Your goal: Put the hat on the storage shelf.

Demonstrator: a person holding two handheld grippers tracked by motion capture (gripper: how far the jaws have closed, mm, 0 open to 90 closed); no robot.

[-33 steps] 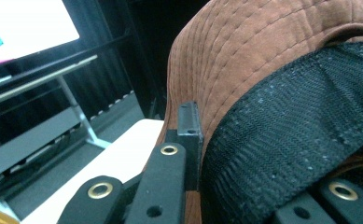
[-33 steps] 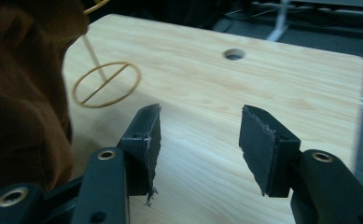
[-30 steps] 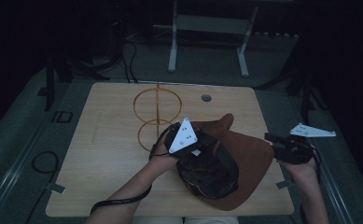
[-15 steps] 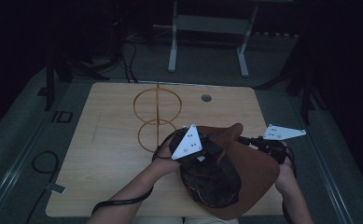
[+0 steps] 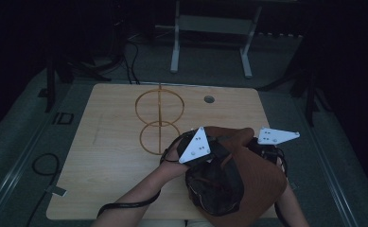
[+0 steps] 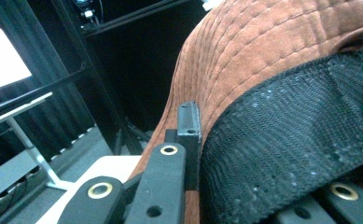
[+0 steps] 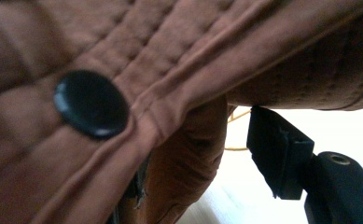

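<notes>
A brown hat (image 5: 255, 182) with a black mesh lining (image 5: 214, 187) lies upside down at the near right of the counter (image 5: 106, 156), its brim reaching over the near edge. A gold wire stand (image 5: 159, 118) of two rings on a post stands just beyond the hat, toward the counter's middle, and a small round grommet (image 5: 209, 99) sits farther beyond the hat, near the far edge.

The left hand-held gripper (image 5: 205, 151) is at the hat's left rim, its grey plate tilted up. In the left gripper view its jaws are spread wide on either side of the rim: one jaw lies against the brown outer cloth, the other under the mesh, so cloth sits between them without a tight pinch.

The right hand-held gripper (image 5: 267, 146) is at the hat's far right edge. In the right gripper view one jaw stands clear beside the brown fabric, near a black button (image 7: 91, 103); the other jaw is hidden, so whether it grips cannot be told.
</notes>
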